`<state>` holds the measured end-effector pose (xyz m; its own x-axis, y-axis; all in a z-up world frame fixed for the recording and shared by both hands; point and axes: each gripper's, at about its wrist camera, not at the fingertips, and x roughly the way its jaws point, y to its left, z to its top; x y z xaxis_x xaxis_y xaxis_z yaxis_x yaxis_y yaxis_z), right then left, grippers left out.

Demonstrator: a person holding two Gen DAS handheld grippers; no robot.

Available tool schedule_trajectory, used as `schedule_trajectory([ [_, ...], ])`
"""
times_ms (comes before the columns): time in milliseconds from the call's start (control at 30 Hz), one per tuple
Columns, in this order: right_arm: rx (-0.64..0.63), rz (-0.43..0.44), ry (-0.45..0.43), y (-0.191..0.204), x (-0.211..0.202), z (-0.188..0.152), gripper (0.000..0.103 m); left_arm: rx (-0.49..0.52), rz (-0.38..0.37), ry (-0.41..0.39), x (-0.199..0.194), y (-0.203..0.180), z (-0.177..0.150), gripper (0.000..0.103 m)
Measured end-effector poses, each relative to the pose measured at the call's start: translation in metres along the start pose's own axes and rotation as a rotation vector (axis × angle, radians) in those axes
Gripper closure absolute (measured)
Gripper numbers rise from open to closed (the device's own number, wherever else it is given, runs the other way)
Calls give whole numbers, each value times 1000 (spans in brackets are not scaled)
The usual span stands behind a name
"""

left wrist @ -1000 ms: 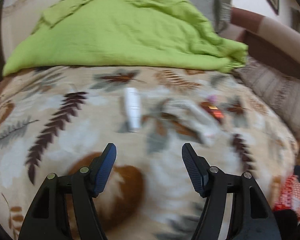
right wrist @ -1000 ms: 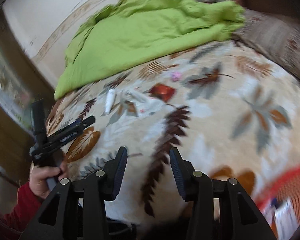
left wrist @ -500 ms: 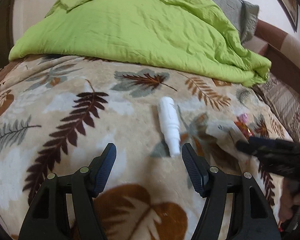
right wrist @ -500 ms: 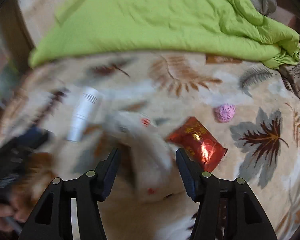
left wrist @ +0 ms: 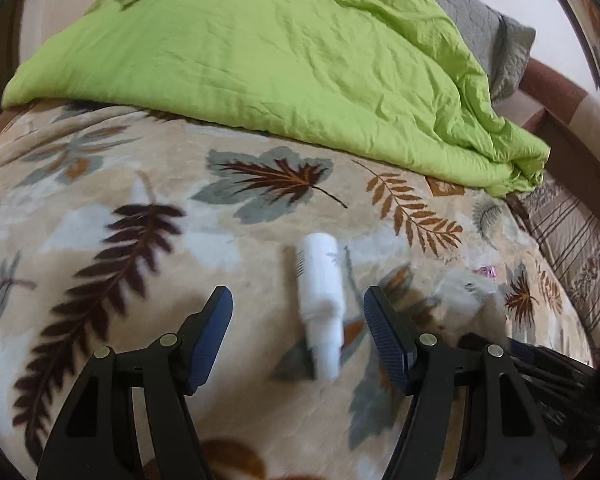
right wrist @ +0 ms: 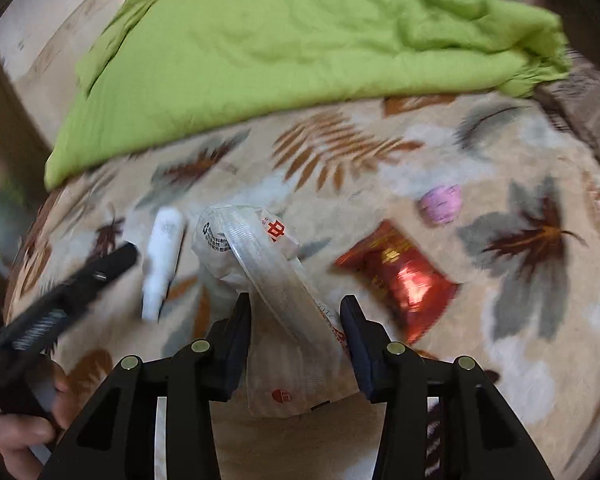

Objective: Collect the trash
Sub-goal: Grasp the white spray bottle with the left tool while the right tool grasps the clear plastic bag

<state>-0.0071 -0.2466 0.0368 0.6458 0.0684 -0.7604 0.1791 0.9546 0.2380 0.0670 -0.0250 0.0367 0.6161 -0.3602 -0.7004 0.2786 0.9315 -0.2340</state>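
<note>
Trash lined up: white bottle (left wrist: 321, 308) between my open left jaws, clear wrapper (right wrist: 284, 292) between open right jaws, closing next.

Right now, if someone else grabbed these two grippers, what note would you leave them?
Left gripper: open, empty, straddling the white bottle on the blanket.
Right gripper: open, empty, around the clear wrapper.
Also lying loose: red packet, pink ball.
Done: nothing picked up that I can see.
Left: grab all four pieces; no bin is in view.
</note>
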Motion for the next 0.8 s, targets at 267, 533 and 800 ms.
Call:
schedule_trajectory([
  [267, 156, -23, -86, -6, -17, 6, 55, 47, 46, 117, 53, -12, 10, 60],
  [533, 233, -29, -88, -3, -5, 18, 55, -7, 33, 92, 44, 8, 14, 73],
  [800, 201, -15, -139, 22, 5, 23, 55, 12, 158, -7, 16, 16, 13, 73],
])
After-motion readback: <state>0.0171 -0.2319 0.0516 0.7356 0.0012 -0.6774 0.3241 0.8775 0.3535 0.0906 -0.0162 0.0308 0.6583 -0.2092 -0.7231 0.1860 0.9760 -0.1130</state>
